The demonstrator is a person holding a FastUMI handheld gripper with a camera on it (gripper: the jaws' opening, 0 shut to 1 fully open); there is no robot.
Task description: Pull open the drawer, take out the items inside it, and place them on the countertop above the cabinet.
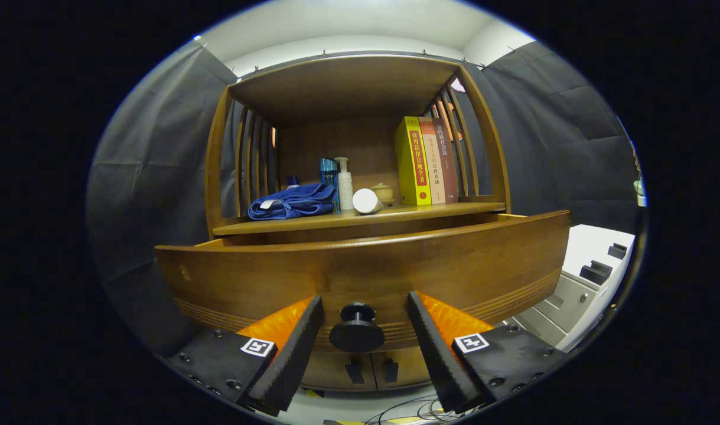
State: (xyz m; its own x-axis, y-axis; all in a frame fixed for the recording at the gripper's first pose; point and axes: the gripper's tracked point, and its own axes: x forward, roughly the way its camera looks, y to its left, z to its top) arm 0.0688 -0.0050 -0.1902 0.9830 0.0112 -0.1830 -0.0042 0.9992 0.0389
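Straddling the knob point(357, 327) with fingers wide apart and not touching it, the gripper point(360, 354) faces the drawer point(360, 271), which stands pulled out; squeeze centred, move straight.

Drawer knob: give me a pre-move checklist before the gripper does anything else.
1. Knob between the gripper fingers: ok.
2. Fingers pressing the knob: not ok, gaps on both sides.
3. Drawer front pulled out from the cabinet: ok, partly open.
4. Items inside the drawer visible: cannot tell, the front hides them.
5. Free space on the countertop: ok, bare strip before the towel, bottles and books.
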